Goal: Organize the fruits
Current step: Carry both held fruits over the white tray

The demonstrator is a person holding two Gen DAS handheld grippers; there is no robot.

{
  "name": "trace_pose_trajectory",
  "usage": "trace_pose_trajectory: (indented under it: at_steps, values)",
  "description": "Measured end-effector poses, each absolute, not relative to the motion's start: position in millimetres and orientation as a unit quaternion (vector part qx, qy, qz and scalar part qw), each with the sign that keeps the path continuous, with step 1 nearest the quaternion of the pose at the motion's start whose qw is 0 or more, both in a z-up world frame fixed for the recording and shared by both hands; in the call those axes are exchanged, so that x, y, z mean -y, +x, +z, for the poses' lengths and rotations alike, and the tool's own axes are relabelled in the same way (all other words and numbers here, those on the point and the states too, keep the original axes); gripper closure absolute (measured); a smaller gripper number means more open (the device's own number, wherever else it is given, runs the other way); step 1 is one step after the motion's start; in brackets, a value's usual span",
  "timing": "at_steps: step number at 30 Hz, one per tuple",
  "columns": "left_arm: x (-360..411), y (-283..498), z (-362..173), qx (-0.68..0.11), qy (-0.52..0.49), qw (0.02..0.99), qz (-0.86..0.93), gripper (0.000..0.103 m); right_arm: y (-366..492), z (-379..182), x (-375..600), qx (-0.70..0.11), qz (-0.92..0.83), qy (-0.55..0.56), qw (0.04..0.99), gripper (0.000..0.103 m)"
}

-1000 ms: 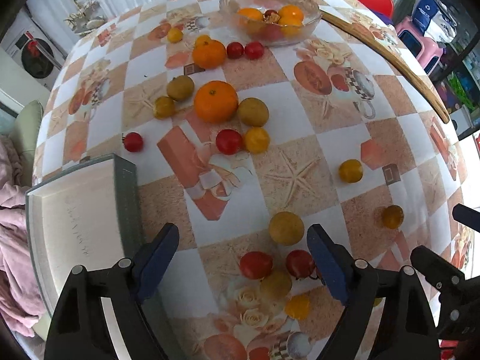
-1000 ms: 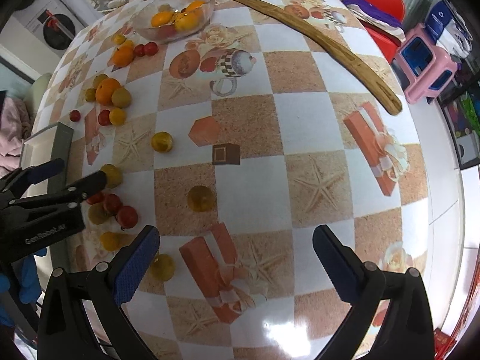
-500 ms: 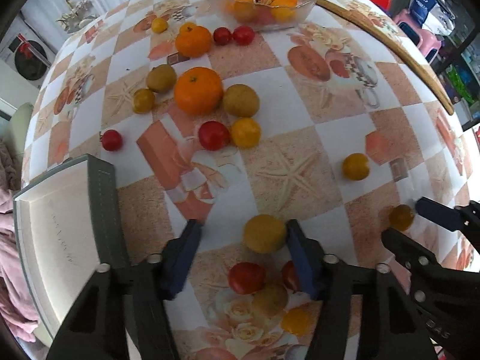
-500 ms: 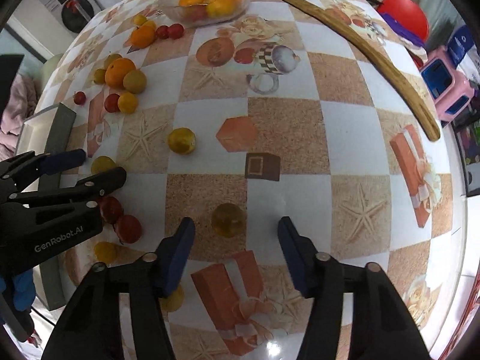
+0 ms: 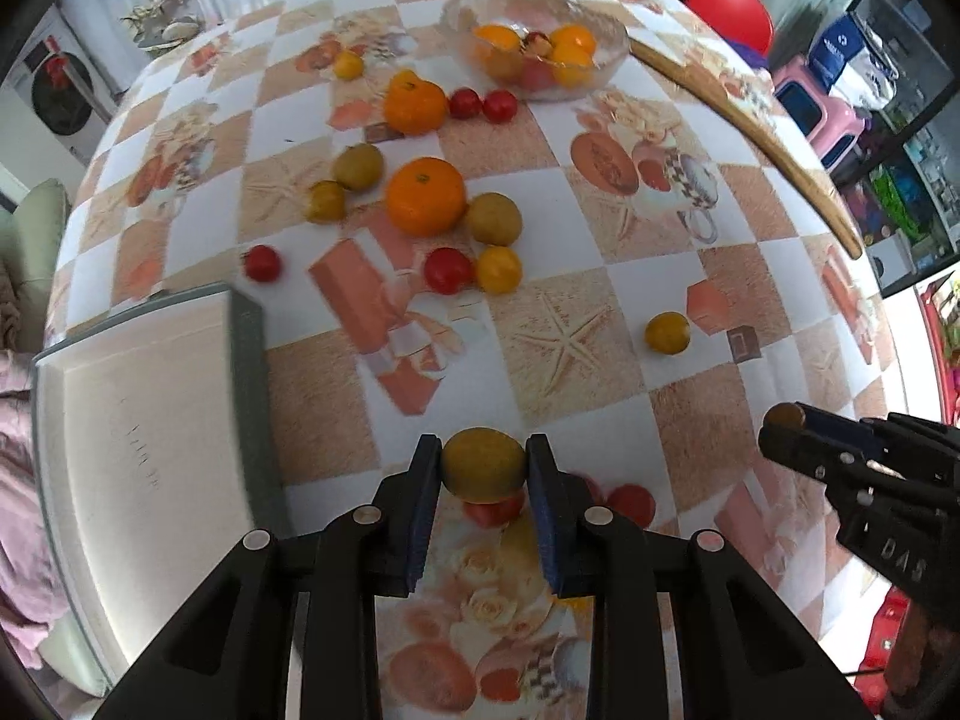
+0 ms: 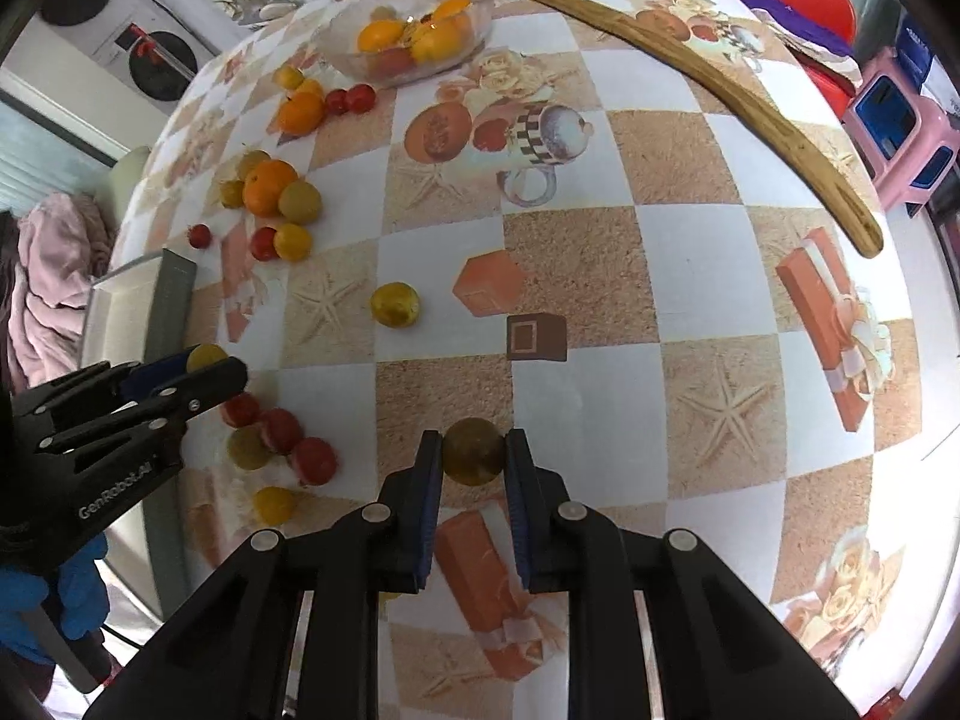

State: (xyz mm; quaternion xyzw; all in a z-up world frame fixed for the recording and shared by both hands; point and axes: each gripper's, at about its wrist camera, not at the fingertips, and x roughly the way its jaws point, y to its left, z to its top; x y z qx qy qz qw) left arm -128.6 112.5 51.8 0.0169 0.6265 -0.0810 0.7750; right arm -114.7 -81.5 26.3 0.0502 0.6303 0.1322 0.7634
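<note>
My left gripper [image 5: 483, 445] points down over the patterned tablecloth; its jaws are closing, and the blue pads press on a yellow-green fruit [image 5: 483, 471], held slightly above red tomatoes [image 5: 630, 501]. My right gripper [image 6: 473, 441] is shut on a small brownish-yellow fruit [image 6: 473, 457]. Each gripper also shows in the other's view: the right gripper [image 5: 786, 423] at the right, the left gripper [image 6: 204, 367] at the left. A glass bowl [image 5: 612, 54] with oranges and tomatoes stands at the far side. Loose oranges [image 5: 425, 196], tomatoes and yellow fruits lie between.
A white tray with a grey wall [image 5: 246, 360] sits at the table's left edge, close to my left gripper. A long wooden stick [image 6: 720, 90] lies along the far right. A single yellow fruit [image 6: 394, 304] lies mid-table. Stools and a chair stand beyond the right edge.
Both grippers went from wide open to closed, each on a fruit. The left one has lifted its yellow-green fruit slightly off the cluster.
</note>
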Motion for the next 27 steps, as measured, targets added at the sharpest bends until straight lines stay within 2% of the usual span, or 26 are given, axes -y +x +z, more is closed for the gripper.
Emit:
trace_pose_trajectory:
  at_steps: [10,27]
  values:
    - [-167,-158,77,-0.612,-0.005,0.79,-0.043,0.072,-118,57,41,-0.621,0.163,0.027,0.766,0.081]
    - [-302,-224,48,-0.619,-0.052,0.777,0.097,0.072,-138,60,-137,-0.624,0.288,-0.035,0.725,0.081]
